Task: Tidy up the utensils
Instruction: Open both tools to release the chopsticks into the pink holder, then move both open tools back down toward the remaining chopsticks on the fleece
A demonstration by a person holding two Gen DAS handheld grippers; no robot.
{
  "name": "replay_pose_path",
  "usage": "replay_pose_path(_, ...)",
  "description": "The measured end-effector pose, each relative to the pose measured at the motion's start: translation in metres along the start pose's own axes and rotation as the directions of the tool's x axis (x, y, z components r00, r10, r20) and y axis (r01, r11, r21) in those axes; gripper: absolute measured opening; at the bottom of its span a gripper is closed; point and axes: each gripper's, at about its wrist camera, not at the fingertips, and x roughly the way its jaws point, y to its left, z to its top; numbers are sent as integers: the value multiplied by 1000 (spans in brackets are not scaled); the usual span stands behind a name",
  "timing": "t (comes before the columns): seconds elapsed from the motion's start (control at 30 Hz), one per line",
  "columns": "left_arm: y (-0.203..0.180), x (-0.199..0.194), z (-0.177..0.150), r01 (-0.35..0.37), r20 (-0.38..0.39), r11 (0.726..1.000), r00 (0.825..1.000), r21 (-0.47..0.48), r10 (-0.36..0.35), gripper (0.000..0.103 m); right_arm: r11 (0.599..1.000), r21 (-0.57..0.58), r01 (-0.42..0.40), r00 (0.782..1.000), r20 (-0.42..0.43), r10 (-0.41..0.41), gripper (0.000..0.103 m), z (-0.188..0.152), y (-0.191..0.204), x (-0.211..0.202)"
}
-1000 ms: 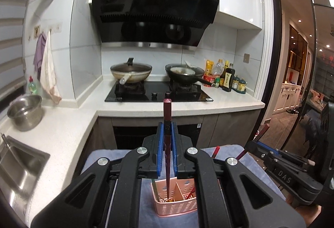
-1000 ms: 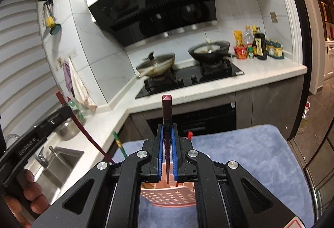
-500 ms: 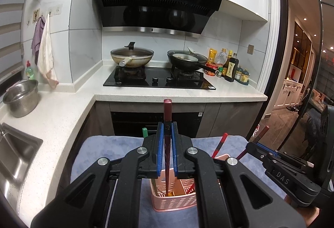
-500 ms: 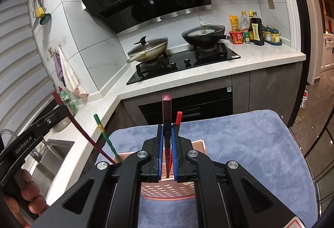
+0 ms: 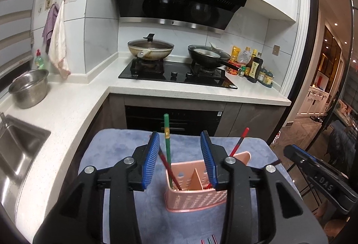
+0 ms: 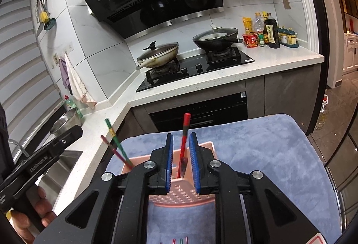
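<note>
Two grippers are seen spread apart, the left gripper wide and the right gripper narrower, neither gripping anything. Three chopsticks are counted standing tilted in one pink perforated basket on the blue mat: a green chopstick, a dark red chopstick, a bright red chopstick.

Upright chopsticks crowding the pink basket mouth; bare blue cloth all around
</note>
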Motion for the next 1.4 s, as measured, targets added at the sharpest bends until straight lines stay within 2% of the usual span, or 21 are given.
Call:
replay_pose_path(0.1, -2, -10, -9, -27, 0, 1000, 1000, 14, 27, 49, 1000, 1, -6, 1000, 7, 6, 20, -7, 1, -13)
replay_pose_path(0.27, -8, -24, -27, -41, -24, 998, 999, 43, 42, 50, 1000, -2, -15, 1000, -15, 15, 22, -28, 4, -29)
replay_pose_path(0.37, -11, -32, -39, -45, -36, 997, 998, 58, 47, 50, 998, -60, 7, 999, -33, -9, 22, -47, 11, -39)
replay_pose_path(0.47, -13, -38, -51, -60, -48, 996, 997, 69, 63, 53, 994, -105, 22, 998, -52, -27, 22, -65, 15, -48)
replay_pose_path(0.6, -14, -45, -70, -75, -75, 995, 994, 71, 81, 58, 995, -103, 15, 995, -97, -26, 22, -89, 12, -56)
replay_pose_path(1.17, -14, -66, -140, -103, -202, 992, 972, 79, 117, 61, 993, -94, 73, 970, -225, -93, 23, -176, -5, -82)
replay_pose_path(1.4, -13, -75, -172, -116, -249, 989, 959, 94, 136, 62, 991, -100, 86, 950, -293, -112, 23, -214, -9, -87)
